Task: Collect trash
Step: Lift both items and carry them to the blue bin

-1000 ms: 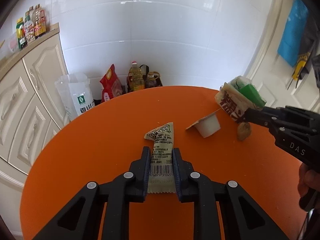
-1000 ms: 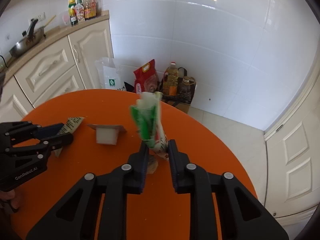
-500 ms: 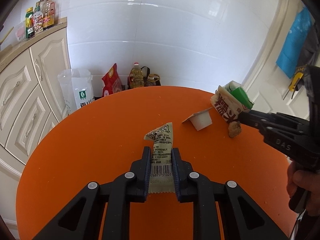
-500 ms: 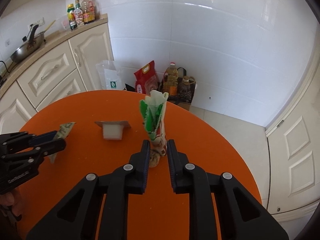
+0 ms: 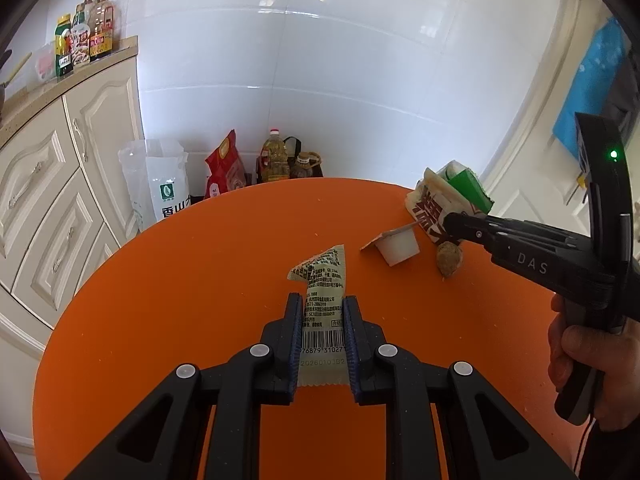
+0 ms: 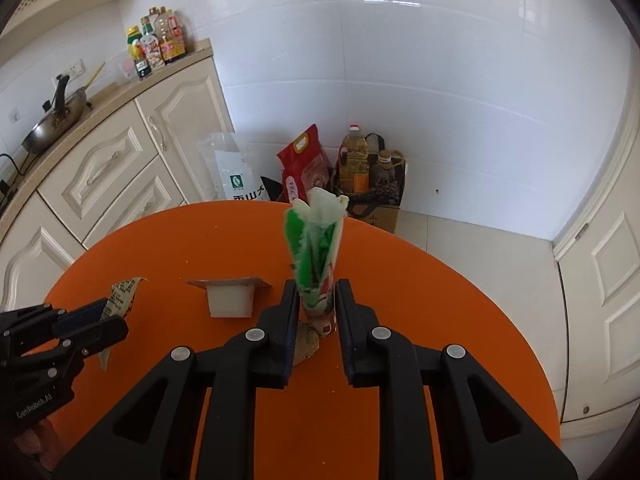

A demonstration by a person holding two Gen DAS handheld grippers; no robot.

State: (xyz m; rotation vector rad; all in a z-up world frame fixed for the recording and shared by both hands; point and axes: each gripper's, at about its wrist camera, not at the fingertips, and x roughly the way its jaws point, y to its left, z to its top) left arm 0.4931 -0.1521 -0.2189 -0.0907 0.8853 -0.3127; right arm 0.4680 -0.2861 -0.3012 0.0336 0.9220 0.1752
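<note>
My left gripper (image 5: 322,312) is shut on a pale green snack wrapper (image 5: 322,280) with a barcode, held above the round orange table (image 5: 200,280). My right gripper (image 6: 316,300) is shut on a green and white food wrapper (image 6: 316,240) that stands upright between the fingers; it also shows in the left wrist view (image 5: 448,200). A white plastic cup (image 6: 232,298) with a peeled lid lies on the table between the grippers. A brown crumpled lump (image 5: 449,259) lies on the table under the right gripper.
Cream kitchen cabinets (image 6: 120,168) stand at the left with bottles and a pan on the counter. Bags and oil bottles (image 6: 352,164) sit on the floor by the white tiled wall behind the table. A white door (image 6: 608,280) is at the right.
Both grippers have risen and drawn back a little with their wrappers. The brown lump now lies free on the table below the right gripper.
</note>
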